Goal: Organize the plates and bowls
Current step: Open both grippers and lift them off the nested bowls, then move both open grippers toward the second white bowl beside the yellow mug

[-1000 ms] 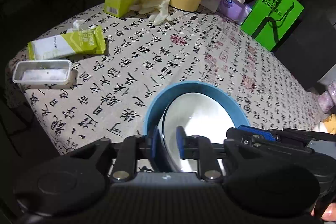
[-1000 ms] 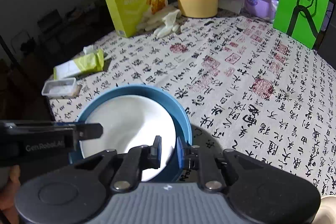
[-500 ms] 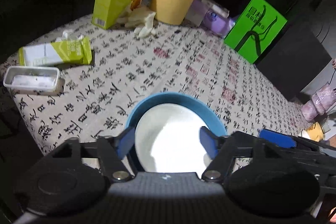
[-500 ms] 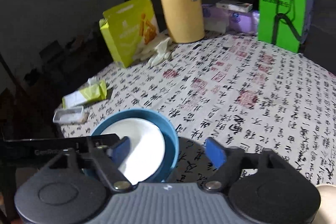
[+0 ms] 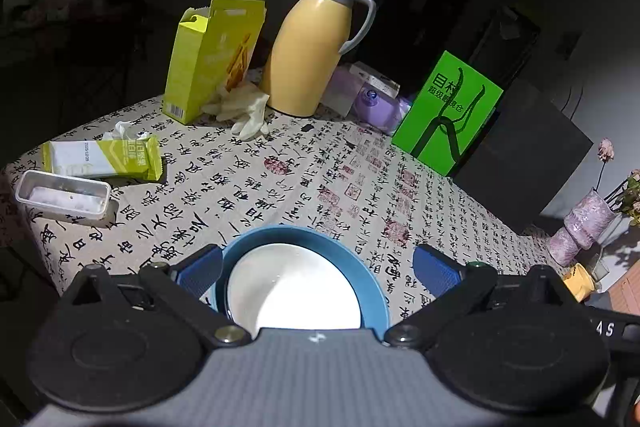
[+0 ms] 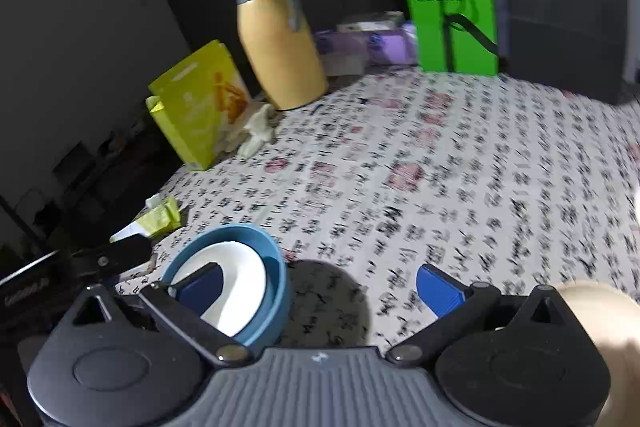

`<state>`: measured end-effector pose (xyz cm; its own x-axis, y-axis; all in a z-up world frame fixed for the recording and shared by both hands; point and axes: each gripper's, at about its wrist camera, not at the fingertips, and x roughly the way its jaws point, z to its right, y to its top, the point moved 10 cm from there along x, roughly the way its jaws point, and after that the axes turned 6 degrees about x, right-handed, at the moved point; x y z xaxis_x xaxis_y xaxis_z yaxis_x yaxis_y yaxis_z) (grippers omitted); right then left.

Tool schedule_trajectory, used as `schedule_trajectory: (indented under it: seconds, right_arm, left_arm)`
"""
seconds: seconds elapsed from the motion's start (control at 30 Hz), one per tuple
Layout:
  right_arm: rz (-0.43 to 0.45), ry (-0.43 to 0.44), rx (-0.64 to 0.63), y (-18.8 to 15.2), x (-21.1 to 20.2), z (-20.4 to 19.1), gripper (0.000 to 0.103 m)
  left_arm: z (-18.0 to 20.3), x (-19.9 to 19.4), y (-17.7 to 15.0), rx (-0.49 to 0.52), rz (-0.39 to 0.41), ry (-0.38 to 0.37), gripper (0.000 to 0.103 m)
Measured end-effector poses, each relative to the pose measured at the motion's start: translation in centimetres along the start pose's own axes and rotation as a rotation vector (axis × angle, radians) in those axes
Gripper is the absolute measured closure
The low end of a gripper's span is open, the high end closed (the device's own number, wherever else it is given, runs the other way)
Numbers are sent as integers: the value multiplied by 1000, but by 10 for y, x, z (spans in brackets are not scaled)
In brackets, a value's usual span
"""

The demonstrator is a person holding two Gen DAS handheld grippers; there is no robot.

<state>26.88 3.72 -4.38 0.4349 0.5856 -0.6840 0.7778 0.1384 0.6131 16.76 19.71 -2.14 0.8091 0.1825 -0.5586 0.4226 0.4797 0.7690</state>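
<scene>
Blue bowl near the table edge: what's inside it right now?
A round white dish sits nested inside the round blue bowl. Anything beneath the white dish is covered, and its near edge is hidden by the tool body.

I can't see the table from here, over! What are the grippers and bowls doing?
Left gripper and right gripper opening, nothing between the pads. White bowl nested in blue bowl on the tablecloth. Nothing in the way.

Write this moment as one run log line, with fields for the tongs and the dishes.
left tongs: opening, empty | right tongs: opening, empty | white bowl: inside blue bowl | table: holds both
</scene>
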Motion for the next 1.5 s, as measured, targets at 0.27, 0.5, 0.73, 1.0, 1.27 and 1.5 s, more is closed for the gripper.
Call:
schedule_trajectory:
  seconds: [0.27,0.5,0.73,1.0,1.27,1.5]
  right_arm:
    - [12,-44,128,-3,-18,42,0]
    - [7,-90,185,-5,-30,71,0]
    - [23,-99,238,-3,-45,98,0]
    - [35,-101,263,-1,-56,120,0]
    - [47,-87,290,2,-65,138,0]
    - [61,-83,304,6,-74,154,0]
  left_arm:
    - [19,-1,-13,29,-3,-20,0]
    - [31,8,-21,44,-40,-26,0]
    - [52,14,-25,76,-57,-45,0]
    - [73,20,-31,104,-72,-54,0]
    - [98,24,-35,142,-82,-66,0]
    - [119,30,-38,173,-92,-74,0]
